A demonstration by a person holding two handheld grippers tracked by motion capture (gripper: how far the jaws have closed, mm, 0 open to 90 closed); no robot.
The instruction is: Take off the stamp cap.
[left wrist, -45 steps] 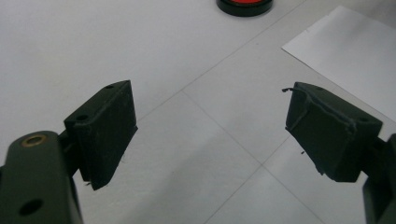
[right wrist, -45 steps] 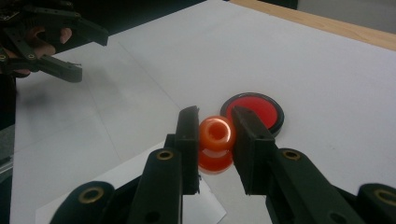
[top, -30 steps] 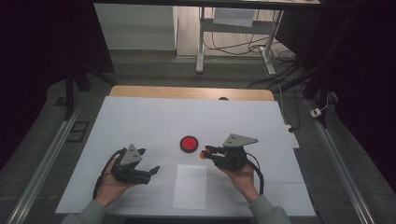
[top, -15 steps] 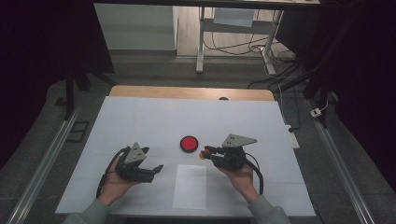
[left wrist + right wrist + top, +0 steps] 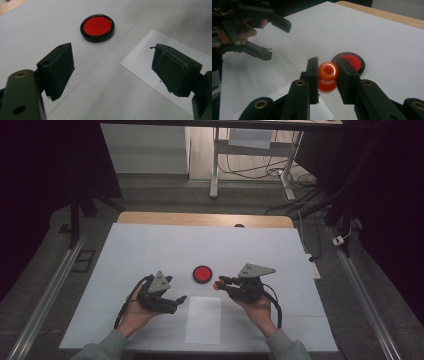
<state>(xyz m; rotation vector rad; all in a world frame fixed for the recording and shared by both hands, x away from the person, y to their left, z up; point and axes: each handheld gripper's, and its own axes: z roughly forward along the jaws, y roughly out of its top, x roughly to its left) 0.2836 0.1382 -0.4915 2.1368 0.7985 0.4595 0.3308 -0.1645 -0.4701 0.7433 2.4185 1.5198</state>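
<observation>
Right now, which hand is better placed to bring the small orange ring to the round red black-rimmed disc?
The right. Its claw is shut on the small orange ring right beside the round red black-rimmed disc. The left claw is open, holds nothing, and sits farther from the disc.

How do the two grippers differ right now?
The right gripper is shut on an orange bead; the left gripper is open with nothing between its fingers. The right one is beside the red disc; the left sits farther from it. Both are black and hand-held.

No readable text, labels or numbers anywhere.
</observation>
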